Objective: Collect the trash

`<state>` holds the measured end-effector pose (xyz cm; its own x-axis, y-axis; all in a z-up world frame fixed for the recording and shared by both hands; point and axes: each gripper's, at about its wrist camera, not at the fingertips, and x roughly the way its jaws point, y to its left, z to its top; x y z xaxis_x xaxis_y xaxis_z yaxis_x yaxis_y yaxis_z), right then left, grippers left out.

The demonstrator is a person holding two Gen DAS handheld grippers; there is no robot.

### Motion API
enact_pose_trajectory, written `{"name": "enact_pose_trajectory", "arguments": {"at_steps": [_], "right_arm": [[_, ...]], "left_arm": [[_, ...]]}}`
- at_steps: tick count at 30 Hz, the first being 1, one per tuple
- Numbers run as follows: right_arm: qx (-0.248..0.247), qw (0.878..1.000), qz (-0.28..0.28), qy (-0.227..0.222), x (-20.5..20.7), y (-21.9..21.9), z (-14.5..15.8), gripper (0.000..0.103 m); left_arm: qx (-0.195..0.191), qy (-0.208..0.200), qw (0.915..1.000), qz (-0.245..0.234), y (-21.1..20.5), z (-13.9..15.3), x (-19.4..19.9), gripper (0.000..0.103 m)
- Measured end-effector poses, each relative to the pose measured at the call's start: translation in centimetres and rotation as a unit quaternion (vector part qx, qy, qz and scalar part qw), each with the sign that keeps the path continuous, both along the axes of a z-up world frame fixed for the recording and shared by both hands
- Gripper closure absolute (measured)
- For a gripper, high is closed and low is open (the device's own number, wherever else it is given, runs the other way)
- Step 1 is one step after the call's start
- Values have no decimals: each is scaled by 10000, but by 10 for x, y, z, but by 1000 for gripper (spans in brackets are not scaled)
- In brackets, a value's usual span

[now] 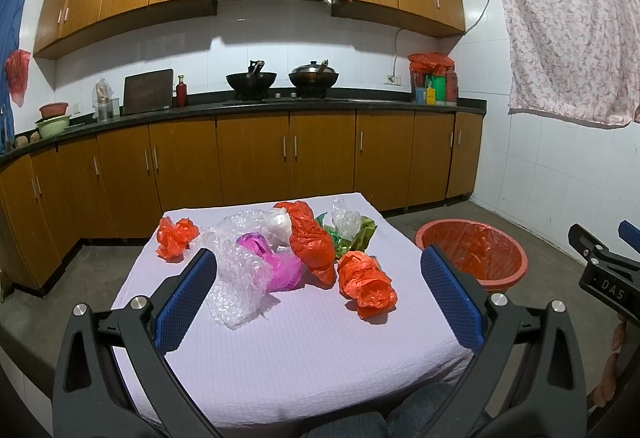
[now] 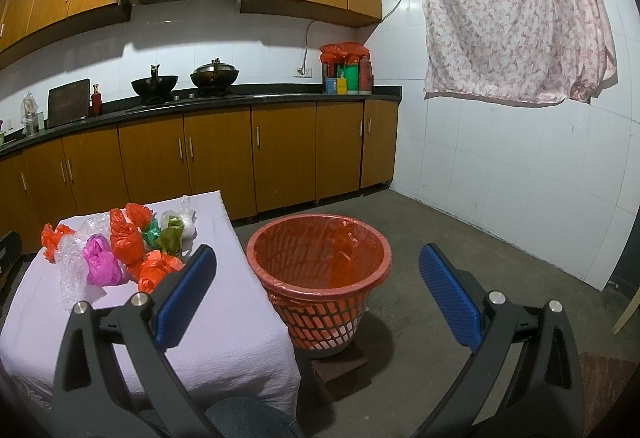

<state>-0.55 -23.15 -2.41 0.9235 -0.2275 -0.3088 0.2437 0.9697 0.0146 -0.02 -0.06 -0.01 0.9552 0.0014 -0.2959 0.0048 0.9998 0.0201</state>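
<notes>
Crumpled plastic trash lies on a table with a lilac cloth [image 1: 304, 350]: several orange bags [image 1: 366, 284], a pink bag [image 1: 280, 266], bubble wrap [image 1: 236, 278], clear and green bags [image 1: 352, 226]. The same pile shows in the right wrist view [image 2: 120, 250]. An orange mesh bin [image 2: 320, 270] lined with an orange bag stands on the floor right of the table; it also shows in the left wrist view [image 1: 472, 254]. My left gripper [image 1: 318, 298] is open and empty above the table's near half. My right gripper [image 2: 318, 298] is open and empty in front of the bin.
Kitchen counter [image 1: 280, 106] with two woks, bottles and bowls runs along the back over wooden cabinets. A floral cloth [image 2: 516, 10] hangs on the white tiled right wall. The bin stands on a dark block [image 2: 340, 362]. Concrete floor surrounds the table.
</notes>
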Motion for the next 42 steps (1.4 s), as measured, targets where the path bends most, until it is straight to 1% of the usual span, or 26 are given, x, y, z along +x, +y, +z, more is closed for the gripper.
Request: {"name": "enact_pose_trajectory", "arguments": {"at_steps": [5, 10, 13, 16, 18, 21, 25, 27, 29, 30, 32, 34, 38, 42], "right_arm": [[25, 10000, 3, 13, 2, 1, -3, 4], [131, 9998, 88, 108, 13, 0, -17, 4], [233, 9991, 280, 220, 22, 6, -23, 4], [328, 9977, 461, 384, 33, 11, -25, 4], [384, 9958, 631, 540, 45, 20, -30, 4], [414, 9924, 910, 721, 63, 35, -36, 4], [264, 9860, 1371, 907, 90, 70, -44, 4], [199, 9826, 1554, 999, 105, 87, -47, 4], [179, 9792, 1695, 1097, 118, 101, -51, 6], [164, 9769, 1789, 1161, 127, 111, -54, 10], [94, 9733, 1900, 1286, 141, 126, -60, 12], [12, 9700, 1975, 1414, 157, 137, -68, 15], [-166, 9661, 1978, 1650, 186, 158, -88, 15], [-260, 9639, 1875, 1875, 205, 164, -104, 15]], "left_arm": [[-10, 21, 10000, 14, 1, -4, 2, 2], [0, 89, 9999, 68, 2, -6, 4, 2], [-44, 226, 9995, 224, 13, -10, 9, 2], [-157, 429, 9976, 518, 32, -19, 15, 2], [-253, 549, 9950, 799, 50, -26, 20, 2], [-234, 670, 9908, 1150, 72, -34, 27, 2], [-178, 837, 9856, 1459, 94, -43, 41, 2], [-221, 940, 9827, 1581, 106, -49, 48, 2], [-360, 1040, 9802, 1645, 117, -53, 54, 2], [-442, 1074, 9792, 1666, 124, -55, 58, 2], [-569, 1131, 9770, 1717, 133, -58, 66, 2], [-612, 1149, 9759, 1751, 139, -59, 71, 2], [-621, 1142, 9761, 1741, 145, -59, 85, 2], [-689, 1138, 9774, 1646, 150, -58, 99, 2]]}}
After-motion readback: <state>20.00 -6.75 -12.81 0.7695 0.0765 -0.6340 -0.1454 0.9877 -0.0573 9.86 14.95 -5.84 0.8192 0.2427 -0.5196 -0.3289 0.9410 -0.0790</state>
